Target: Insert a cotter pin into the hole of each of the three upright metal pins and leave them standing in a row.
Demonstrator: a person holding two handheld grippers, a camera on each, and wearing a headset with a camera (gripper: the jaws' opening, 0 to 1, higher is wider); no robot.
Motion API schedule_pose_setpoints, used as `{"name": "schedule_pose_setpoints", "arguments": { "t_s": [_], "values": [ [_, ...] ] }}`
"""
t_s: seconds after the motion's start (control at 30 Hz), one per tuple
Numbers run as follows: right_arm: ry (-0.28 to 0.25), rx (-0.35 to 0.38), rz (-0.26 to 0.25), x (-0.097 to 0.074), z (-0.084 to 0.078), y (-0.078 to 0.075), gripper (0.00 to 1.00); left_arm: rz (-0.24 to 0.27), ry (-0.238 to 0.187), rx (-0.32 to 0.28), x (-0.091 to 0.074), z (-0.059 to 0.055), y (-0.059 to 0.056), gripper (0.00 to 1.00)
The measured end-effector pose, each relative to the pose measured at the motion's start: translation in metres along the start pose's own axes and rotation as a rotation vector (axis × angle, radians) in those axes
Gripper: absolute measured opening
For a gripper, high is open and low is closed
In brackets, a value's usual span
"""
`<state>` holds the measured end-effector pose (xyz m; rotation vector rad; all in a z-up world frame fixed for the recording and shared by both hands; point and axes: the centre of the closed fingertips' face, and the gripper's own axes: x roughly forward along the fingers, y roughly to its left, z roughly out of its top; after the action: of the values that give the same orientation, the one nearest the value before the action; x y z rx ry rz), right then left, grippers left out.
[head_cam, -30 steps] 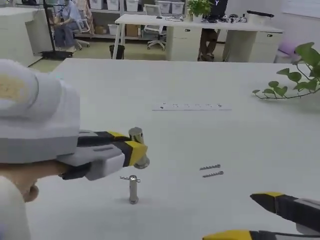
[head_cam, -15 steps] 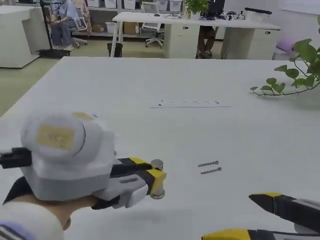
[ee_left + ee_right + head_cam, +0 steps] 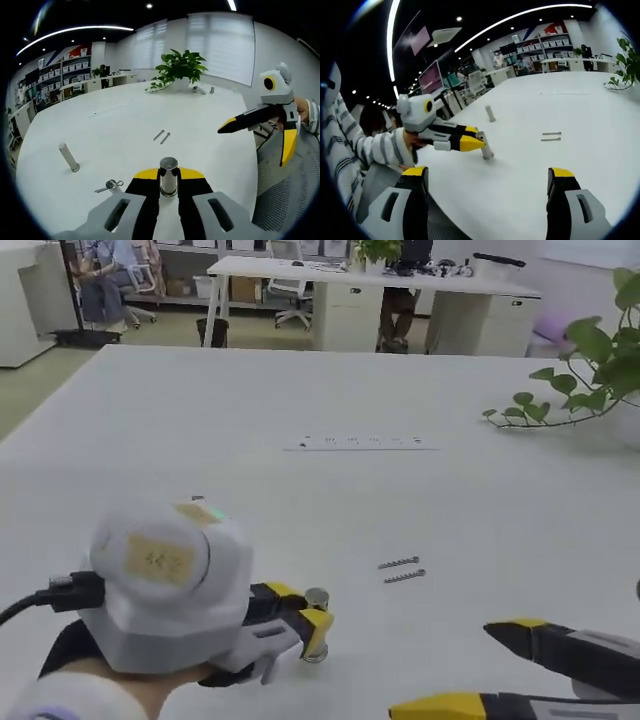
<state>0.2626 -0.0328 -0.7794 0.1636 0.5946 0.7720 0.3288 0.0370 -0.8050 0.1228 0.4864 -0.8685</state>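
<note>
- Desk [image 3: 450, 490]: white and broad, with its far edge running across the top of the head view and office floor beyond it. Most of the surface lay bare, with wide open room right of the centre.
- Plant [image 3: 585, 360]: leafy stems reached in over the desk's far right corner, well apart from the work.
- Left gripper [image 3: 168, 178]: low over the near left part of the desk, fingers closed around an upright metal pin [image 3: 168, 170]. The pin's head stood above the yellow fingertips. Whether its foot touched the desk, I could not tell.
- Right gripper [image 3: 487, 172]: at the desk's near right edge, fingers spread wide with nothing between them, well apart from the held pin.
- Pale strip [image 3: 360, 443]: flat on the desk at mid-depth, far from both grippers.
- Second metal pin [image 3: 68, 157]: upright on its own to the left of the held one, with bare desk all round it.
- Ringed cotter pin [image 3: 107, 186]: just beside the left gripper's finger. Whether it sat in a pin was hidden.
- Two loose cotter pins [image 3: 400, 570]: side by side on the desk, near the held pin, between the two grippers.
</note>
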Motion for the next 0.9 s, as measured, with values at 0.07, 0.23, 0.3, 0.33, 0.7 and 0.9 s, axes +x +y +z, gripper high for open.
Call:
{"name": "schedule_pose_setpoints", "arguments": {
  "t_s": [0.07, 0.23, 0.3, 0.33, 0.7, 0.9],
  "values": [
    [0.0, 0.001, -0.001, 0.0, 0.0, 0.0, 1.0, 0.004, 0.007, 0.006, 0.002, -0.003, 0.001, 0.1],
    [0.001, 0.005, -0.002, 0.0, -0.001, 0.0, 1.0, 0.009, 0.026, 0.034, 0.005, -0.008, -0.002, 0.1],
    [0.001, 0.01, -0.005, 0.0, -0.001, -0.001, 1.0, 0.007, 0.026, 0.032, 0.007, -0.009, -0.003, 0.1],
    [0.0, 0.011, -0.005, 0.0, -0.001, -0.001, 1.0, 0.007, 0.026, 0.042, 0.009, -0.01, -0.004, 0.1],
    [0.001, 0.009, -0.005, 0.0, -0.001, -0.001, 1.0, 0.001, 0.021, 0.081, 0.012, -0.012, -0.007, 0.11],
    [0.002, 0.006, -0.005, -0.001, -0.001, -0.001, 1.0, -0.004, 0.01, 0.075, 0.011, -0.013, -0.008, 0.11]
  ]
}}
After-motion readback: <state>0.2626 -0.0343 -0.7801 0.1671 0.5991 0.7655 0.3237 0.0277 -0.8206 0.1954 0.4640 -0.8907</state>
